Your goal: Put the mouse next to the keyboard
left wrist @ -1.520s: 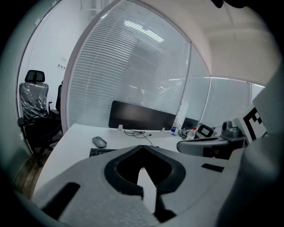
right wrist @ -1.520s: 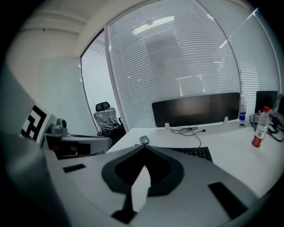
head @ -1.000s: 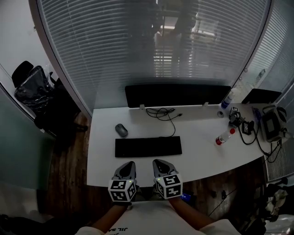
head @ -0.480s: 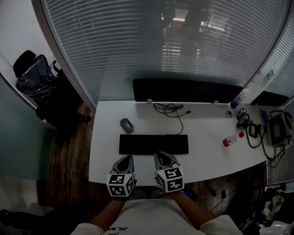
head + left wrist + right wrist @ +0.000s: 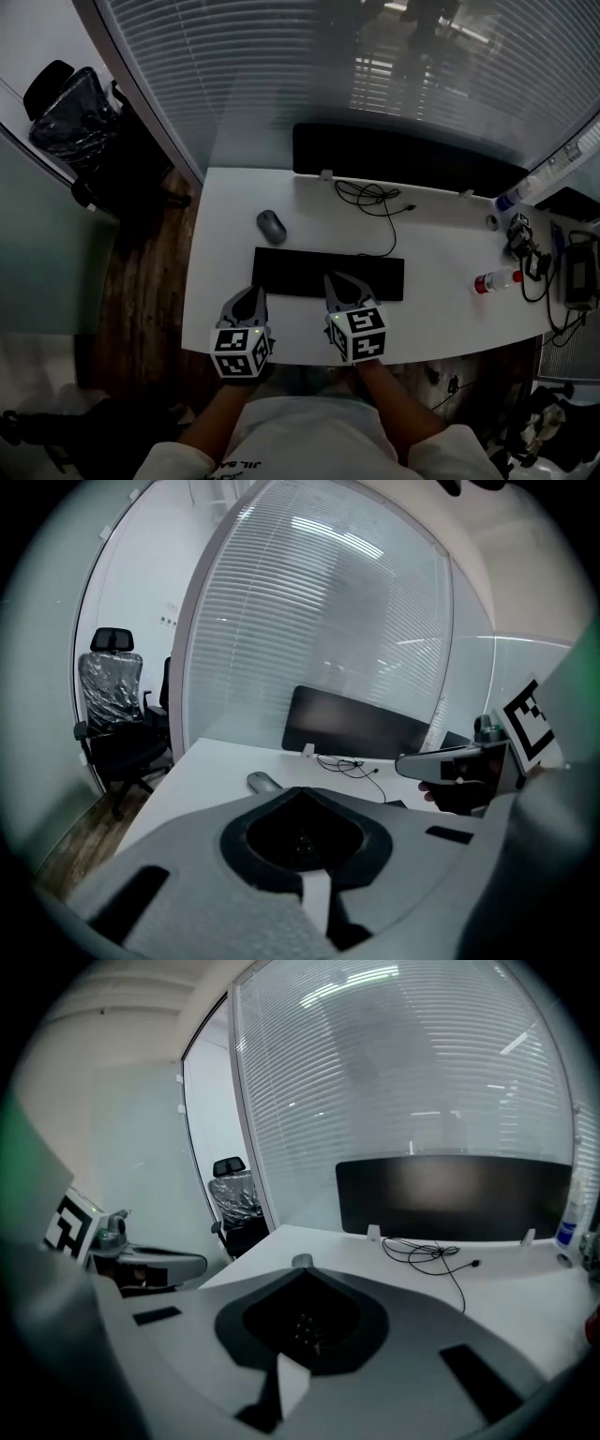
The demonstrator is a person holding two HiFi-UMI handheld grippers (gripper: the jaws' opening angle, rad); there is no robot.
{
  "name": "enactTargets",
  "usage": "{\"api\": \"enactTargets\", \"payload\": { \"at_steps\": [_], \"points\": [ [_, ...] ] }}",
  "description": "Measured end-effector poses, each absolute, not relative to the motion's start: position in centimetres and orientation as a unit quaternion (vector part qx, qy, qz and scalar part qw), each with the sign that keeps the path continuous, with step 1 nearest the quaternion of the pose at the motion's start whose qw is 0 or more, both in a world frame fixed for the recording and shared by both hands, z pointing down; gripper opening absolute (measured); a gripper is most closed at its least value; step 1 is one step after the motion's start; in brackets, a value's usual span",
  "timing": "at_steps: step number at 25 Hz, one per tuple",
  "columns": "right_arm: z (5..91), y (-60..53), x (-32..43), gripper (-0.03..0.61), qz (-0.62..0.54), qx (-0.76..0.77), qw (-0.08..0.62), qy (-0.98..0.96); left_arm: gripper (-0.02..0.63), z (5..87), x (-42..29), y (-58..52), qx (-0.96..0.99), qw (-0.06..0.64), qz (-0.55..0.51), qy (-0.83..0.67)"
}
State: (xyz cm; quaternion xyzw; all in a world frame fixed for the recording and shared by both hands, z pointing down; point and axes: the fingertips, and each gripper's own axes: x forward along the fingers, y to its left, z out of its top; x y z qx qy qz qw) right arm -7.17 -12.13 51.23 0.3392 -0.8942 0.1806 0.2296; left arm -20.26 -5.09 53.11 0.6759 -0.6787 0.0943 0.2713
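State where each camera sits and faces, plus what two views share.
Head view: on the person's head, looking down at the desk; forearms, left gripper, right gripper show.
Left gripper view: on that gripper, facing the mouse; its shut jaws and the right gripper show.
Right gripper view: on that gripper, facing the black panel; its shut jaws and the left gripper show.
Both gripper views share the mouse.

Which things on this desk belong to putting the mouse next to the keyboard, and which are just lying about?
For the job:
- grey mouse, beyond the keyboard's left end
- black keyboard
- left gripper and right gripper, both shut and empty

Lying about:
- loose black cable
- small bottle
- black panel at the desk's back
- office chair
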Motion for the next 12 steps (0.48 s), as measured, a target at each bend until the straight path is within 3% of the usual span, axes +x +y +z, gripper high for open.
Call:
{"api": "enactTargets", "payload": {
  "at_steps": [12],
  "points": [
    [54.5, -15.9, -12.8, 0.005, 0.172, 0.313, 0.247, -0.901, 0.002, 55.8, -24.0, -9.0, 0.671, 0.269, 0.087, -0.686]
  ]
}}
